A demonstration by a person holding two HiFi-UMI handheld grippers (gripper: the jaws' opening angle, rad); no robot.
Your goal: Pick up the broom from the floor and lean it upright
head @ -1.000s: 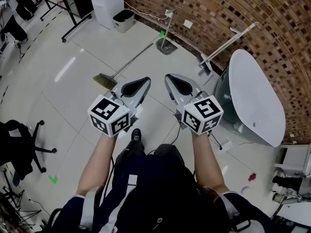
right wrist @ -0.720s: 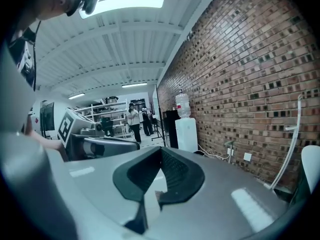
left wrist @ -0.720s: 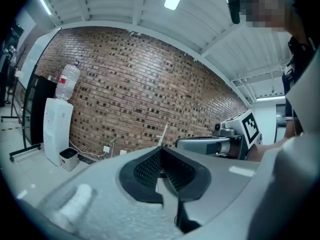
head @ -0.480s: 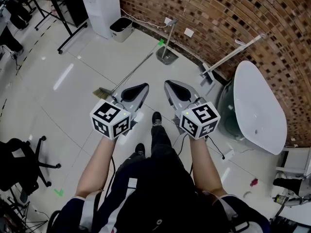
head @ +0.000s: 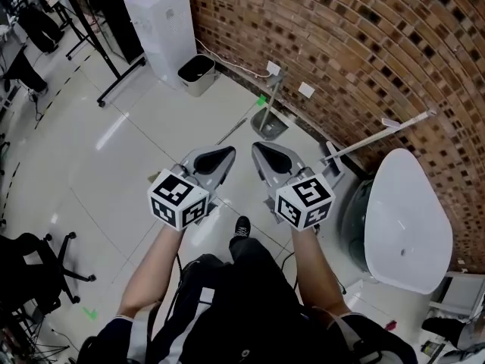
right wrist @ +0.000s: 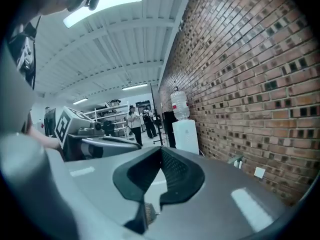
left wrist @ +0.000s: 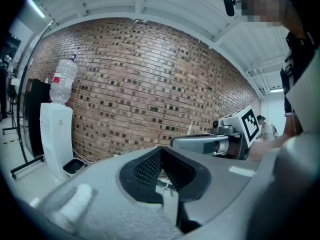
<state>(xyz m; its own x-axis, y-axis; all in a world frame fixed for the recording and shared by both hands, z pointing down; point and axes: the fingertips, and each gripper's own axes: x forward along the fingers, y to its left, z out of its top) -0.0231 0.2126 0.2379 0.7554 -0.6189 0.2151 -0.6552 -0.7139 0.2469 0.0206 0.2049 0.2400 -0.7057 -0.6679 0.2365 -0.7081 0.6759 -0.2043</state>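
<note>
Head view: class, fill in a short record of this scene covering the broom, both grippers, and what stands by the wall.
Broom: lying on the floor ahead of the grippers, only part of its handle visible, not held
Left gripper: jaws together, empty
Right gripper: jaws together, empty
Dustpan: standing near the brick wall
Water dispenser: by the wall, small bin beside it
</note>
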